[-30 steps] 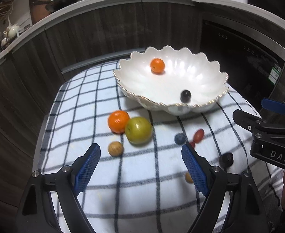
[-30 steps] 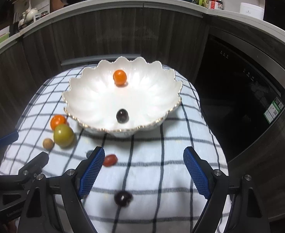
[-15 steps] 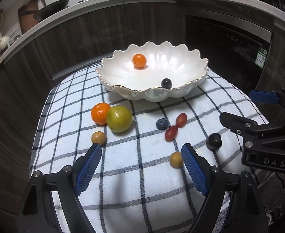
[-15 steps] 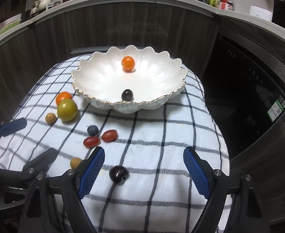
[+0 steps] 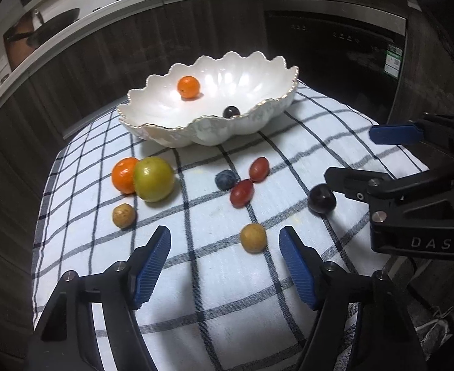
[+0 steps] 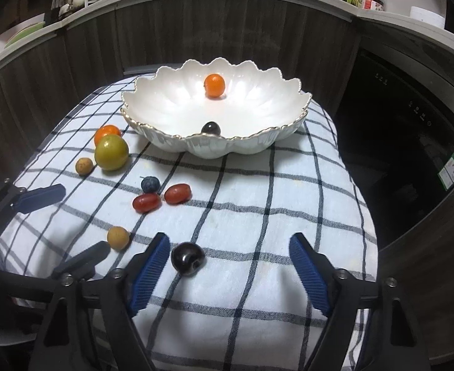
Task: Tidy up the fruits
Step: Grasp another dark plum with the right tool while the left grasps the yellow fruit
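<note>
A white scalloped bowl (image 5: 165, 130) (image 6: 291, 123) holds a small orange (image 5: 188, 87) (image 6: 214, 85) and a dark plum (image 5: 231, 112) (image 6: 211, 128). On the checked cloth lie an orange (image 5: 123, 174), a green fruit (image 5: 154, 178) (image 6: 111, 152), two tan round fruits (image 5: 123, 215) (image 5: 253, 238), a blueberry (image 5: 226, 179) (image 6: 150, 184), two red grape tomatoes (image 5: 241, 193) (image 5: 259, 169) and a dark plum (image 5: 321, 198) (image 6: 187, 258). My left gripper (image 5: 225, 266) is open, just short of the near tan fruit. My right gripper (image 6: 228, 273) is open, with the dark plum beside its left finger.
The cloth (image 6: 257, 204) covers a small rounded table with drops on all sides. Dark wooden cabinets (image 6: 227, 31) curve behind it and a dark oven front (image 6: 412, 123) stands at the right. The counter above carries jars and a pan.
Both grippers have pulled back and lower, so more of the cloth and loose fruit shows. The dark plum now sits close to my right gripper's left finger. Both stay open.
</note>
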The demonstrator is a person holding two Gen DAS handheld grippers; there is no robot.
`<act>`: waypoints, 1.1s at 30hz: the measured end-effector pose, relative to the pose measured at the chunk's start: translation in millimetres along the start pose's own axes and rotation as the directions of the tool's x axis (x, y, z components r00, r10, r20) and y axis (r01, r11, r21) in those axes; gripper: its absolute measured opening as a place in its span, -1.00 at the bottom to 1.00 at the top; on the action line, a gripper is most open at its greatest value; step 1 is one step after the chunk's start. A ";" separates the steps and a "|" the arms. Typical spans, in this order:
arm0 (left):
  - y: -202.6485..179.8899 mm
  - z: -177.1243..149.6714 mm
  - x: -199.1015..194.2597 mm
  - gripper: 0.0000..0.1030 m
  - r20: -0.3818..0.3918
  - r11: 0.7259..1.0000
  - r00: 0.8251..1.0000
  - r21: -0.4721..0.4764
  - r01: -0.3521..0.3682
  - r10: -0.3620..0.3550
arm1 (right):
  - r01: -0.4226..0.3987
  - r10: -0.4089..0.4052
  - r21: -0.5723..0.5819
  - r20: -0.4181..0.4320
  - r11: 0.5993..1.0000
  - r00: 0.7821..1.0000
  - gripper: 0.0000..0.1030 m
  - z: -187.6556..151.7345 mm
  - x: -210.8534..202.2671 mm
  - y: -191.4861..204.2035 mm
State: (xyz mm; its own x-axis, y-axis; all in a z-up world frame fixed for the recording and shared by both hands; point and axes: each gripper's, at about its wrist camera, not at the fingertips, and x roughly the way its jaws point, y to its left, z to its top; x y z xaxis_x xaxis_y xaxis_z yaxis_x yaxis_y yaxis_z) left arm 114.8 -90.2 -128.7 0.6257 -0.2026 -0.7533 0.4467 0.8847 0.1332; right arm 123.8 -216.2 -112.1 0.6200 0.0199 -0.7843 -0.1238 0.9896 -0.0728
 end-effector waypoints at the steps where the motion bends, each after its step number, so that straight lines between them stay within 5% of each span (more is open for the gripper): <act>1: -1.2 -1.0 1.3 0.39 0.000 1.000 1.000 0.004 0.005 -0.005 | -0.005 0.005 -0.006 -0.004 1.000 1.000 0.44 -0.6 1.2 0.8; 12: -9.4 -8.9 20.0 -0.02 -0.037 0.998 0.998 0.037 0.045 -0.044 | -0.049 0.047 -0.060 -0.024 0.997 0.999 0.21 -9.1 13.7 8.4; 23: -6.2 -8.0 25.6 -0.07 -0.025 0.997 0.997 0.020 0.078 -0.078 | -0.120 0.116 -0.072 -0.048 0.990 0.992 0.05 -11.0 24.3 13.9; 33: -7.7 -7.5 25.2 -0.35 -0.022 0.993 0.993 0.023 0.119 -0.119 | -0.202 0.197 -0.056 -0.084 0.978 0.977 -0.25 -11.5 35.6 19.8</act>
State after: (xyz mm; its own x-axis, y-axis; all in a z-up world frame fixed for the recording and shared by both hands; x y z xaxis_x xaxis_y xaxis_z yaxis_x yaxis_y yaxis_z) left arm 122.4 -98.9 -153.5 0.5539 -0.2971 -0.7777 0.5328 0.8443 0.0569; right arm 134.6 -197.6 -148.5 0.5159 0.2020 -0.8325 -0.2898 0.9557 0.0523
